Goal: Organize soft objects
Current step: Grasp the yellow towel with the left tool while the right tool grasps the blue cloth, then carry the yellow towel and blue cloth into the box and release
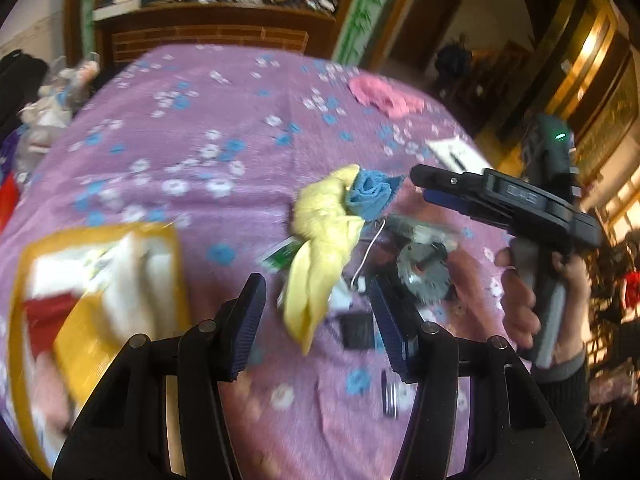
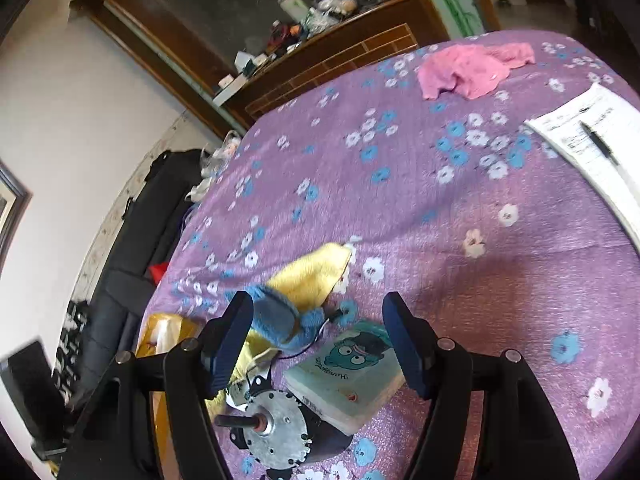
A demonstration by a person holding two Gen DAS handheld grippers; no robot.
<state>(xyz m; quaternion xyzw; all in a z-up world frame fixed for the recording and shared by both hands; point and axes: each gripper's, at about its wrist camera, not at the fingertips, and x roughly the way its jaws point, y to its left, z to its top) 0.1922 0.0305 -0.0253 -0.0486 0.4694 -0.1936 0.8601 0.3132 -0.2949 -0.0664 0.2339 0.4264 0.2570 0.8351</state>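
In the left wrist view, the left claw [image 1: 316, 320] stands open and empty above the purple flowered tabletop [image 1: 192, 120], where a crumpled yellow fleece cloth [image 1: 320, 240] lies touching a bunched blue terry cloth [image 1: 368, 196]; a pink towel [image 1: 384, 96] sits far right, a yellow box [image 1: 80, 280] near left. In the right wrist view, the right claw [image 2: 320, 344] is open, holding nothing, over the blue cloth [image 2: 280, 316], beside a metal motor [image 2: 276, 428]. The cloths look light and limp; pinching a raised fold should work best.

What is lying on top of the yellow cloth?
A crumpled blue cloth lies on one end of the yellow cloth. What the yellow cloth itself covers cannot be seen.
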